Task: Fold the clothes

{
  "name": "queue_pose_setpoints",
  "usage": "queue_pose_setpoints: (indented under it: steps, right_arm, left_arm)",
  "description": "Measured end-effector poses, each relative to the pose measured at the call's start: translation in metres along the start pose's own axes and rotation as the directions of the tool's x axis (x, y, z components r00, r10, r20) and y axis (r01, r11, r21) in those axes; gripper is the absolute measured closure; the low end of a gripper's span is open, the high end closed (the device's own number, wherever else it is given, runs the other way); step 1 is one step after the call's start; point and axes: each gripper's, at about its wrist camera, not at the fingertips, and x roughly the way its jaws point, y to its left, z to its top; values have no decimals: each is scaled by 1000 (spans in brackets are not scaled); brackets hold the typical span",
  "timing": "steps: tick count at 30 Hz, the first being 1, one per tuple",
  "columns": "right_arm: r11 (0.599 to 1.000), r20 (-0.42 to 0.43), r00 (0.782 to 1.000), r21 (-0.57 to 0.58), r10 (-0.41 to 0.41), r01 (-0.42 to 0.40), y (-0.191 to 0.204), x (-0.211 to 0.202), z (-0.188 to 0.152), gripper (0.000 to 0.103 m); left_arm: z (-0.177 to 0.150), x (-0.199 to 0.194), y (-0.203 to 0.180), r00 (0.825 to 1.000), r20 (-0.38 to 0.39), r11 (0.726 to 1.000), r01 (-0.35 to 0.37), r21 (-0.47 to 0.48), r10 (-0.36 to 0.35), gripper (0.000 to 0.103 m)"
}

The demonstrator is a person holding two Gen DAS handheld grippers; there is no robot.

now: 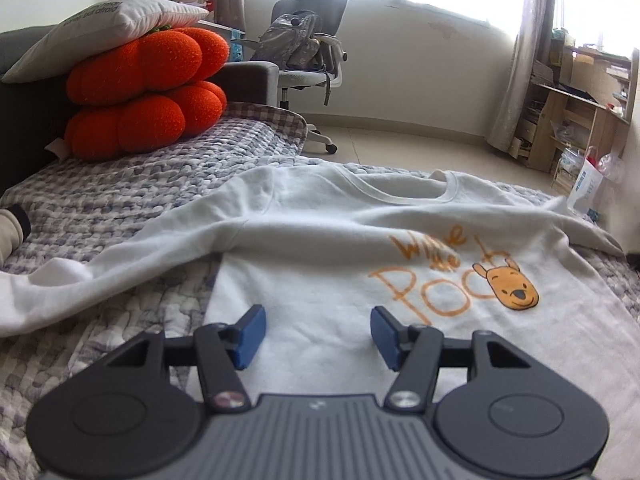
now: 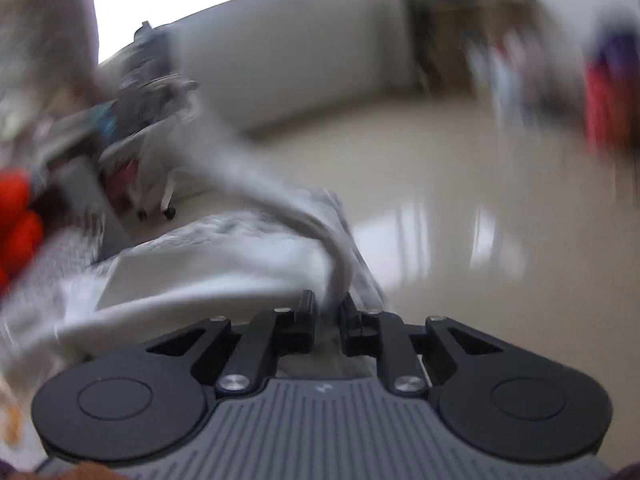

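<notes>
On the quilted bed cover (image 1: 120, 200) the white sweatshirt (image 1: 320, 240) lies ahead of the left gripper (image 1: 318, 336), whose jaws are half open and empty; the right gripper (image 2: 328, 320) pinches its sleeve (image 2: 280, 208).

Whole right wrist view smeared by motion, white fabric (image 2: 240, 268) at the right gripper (image 2: 326, 316) only a pale streak, red and purple blur (image 2: 608, 92) at right edge unreadable, sweatshirt sleeve (image 1: 40, 292) cut by left edge, pillow lettering (image 1: 94, 10) too small to read

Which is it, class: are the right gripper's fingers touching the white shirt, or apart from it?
Touching. The right wrist view, though blurred, shows white shirt cloth running up between the right gripper fingers, which are closed on it.
</notes>
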Motion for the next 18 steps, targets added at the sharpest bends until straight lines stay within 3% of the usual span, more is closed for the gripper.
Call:
queue_pose_setpoints:
  steps: [1,3,10,12,13,15,16,18]
  right_arm:
    - [993,-3,1000,113,29,-29,-20,-1,4,85]
    - [988,6,999,150,45,-46,-32,-7,10,85]
    - [994,40,999,-103,30,-26,1,1,16,84]
    - [972,58,998,-233,34,-20,35,19,18,84]
    - [954,59,997,-298,40,-21,45,25,16,78]
    - [932,42,996,-358,73,-53,53,30,15,76]
    - [924,29,995,-374,93,-75,54,31,14,76]
    - [951,38,992,-291,118,-102,45,31,18,93]
  left_arm:
    - [0,0,0,1000,-1,1000,0,4,0,44]
    - [0,0,0,1000,-2,1000,-1,7,1,44]
    - [0,3,-5,1000,5,999,-23,31,23,43]
    - [0,3,-6,1000,4,999,-26,38,26,43]
    - [0,3,-4,1000,3,999,-22,34,22,43]
    - [1,5,-2,1000,0,1000,-14,27,14,43]
    - [1,5,-1,1000,0,1000,-12,25,12,42]
    - [0,5,-2,1000,4,1000,-11,27,11,41]
